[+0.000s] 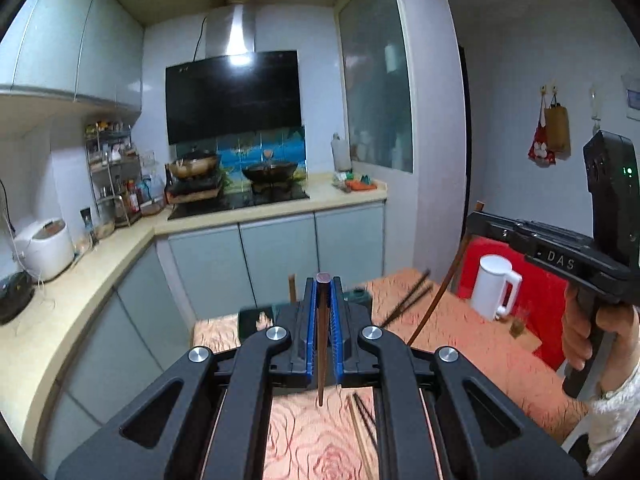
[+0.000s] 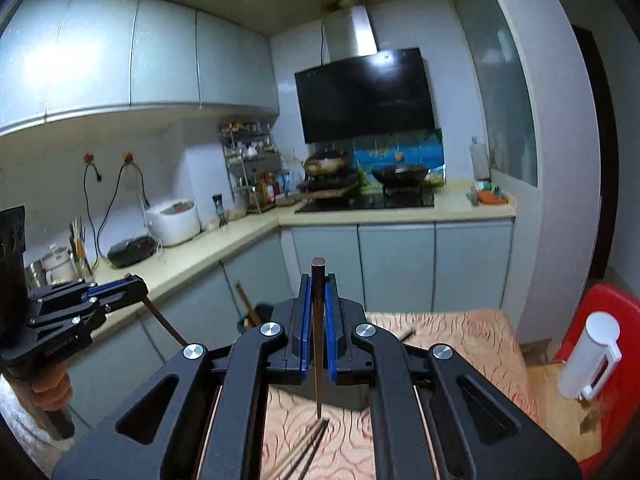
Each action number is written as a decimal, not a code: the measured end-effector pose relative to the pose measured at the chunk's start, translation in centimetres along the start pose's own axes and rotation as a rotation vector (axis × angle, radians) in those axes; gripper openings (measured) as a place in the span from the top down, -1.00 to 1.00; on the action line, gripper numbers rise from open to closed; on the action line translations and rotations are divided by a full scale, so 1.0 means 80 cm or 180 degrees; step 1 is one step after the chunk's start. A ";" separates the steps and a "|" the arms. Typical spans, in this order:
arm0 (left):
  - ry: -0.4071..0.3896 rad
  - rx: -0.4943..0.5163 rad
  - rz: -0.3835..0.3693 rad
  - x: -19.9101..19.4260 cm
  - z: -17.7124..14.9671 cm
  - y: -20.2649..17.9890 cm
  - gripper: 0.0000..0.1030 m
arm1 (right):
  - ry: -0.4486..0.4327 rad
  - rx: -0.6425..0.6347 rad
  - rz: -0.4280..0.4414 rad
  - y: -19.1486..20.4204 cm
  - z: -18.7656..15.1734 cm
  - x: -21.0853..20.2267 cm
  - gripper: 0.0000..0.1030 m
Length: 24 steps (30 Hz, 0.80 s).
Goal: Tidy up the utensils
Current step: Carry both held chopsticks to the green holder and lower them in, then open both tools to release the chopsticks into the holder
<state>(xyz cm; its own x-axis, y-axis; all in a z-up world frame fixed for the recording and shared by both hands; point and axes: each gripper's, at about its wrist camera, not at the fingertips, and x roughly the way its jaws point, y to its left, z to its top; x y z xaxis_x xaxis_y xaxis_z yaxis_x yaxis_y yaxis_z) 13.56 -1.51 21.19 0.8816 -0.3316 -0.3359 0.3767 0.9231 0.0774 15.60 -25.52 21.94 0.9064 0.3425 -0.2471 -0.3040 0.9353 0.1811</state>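
Note:
My left gripper [image 1: 323, 294] is shut on a dark brown chopstick [image 1: 321, 352] that stands upright between its blue pads, tip hanging above the floral tablecloth [image 1: 320, 448]. My right gripper [image 2: 318, 292] is shut on a second brown chopstick [image 2: 318, 360], held the same way. Each gripper shows in the other's view: the right gripper [image 1: 476, 222] with its chopstick [image 1: 440, 300] slanting down, the left gripper [image 2: 138, 286] likewise. Loose chopsticks [image 2: 308, 446] lie on the cloth below, and more chopsticks [image 1: 408, 300] lie blurred farther back. A dark green holder [image 1: 256, 320] stands at the table's far edge.
A white jug [image 1: 494, 292] stands at the table's right side in front of a red chair [image 1: 532, 304]. Beyond the table run the kitchen counter [image 1: 80, 280], a rice cooker [image 1: 44, 248] and a hob with two woks [image 1: 268, 172]. A hand [image 1: 588, 332] holds the right gripper's handle.

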 end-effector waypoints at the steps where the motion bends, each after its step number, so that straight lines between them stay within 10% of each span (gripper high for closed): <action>1: -0.0016 -0.0014 0.0004 0.003 0.007 -0.002 0.88 | -0.0028 0.0003 -0.0014 -0.001 0.005 0.001 0.86; 13: -0.0160 -0.0289 0.0392 0.091 0.055 0.004 0.88 | -0.0188 0.0007 -0.0325 -0.016 0.037 0.079 0.86; 24: 0.0202 -0.0404 0.0465 0.162 0.001 0.027 0.87 | 0.0290 -0.0107 -0.0418 -0.012 -0.022 0.149 0.86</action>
<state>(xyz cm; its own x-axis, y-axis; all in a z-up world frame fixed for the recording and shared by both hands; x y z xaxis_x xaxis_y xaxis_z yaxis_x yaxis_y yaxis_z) 25.85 -3.83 17.07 0.9030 -0.1833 -0.3886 0.2039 0.9789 0.0121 26.15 -22.18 17.13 0.9092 0.2223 -0.3521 -0.1956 0.9745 0.1101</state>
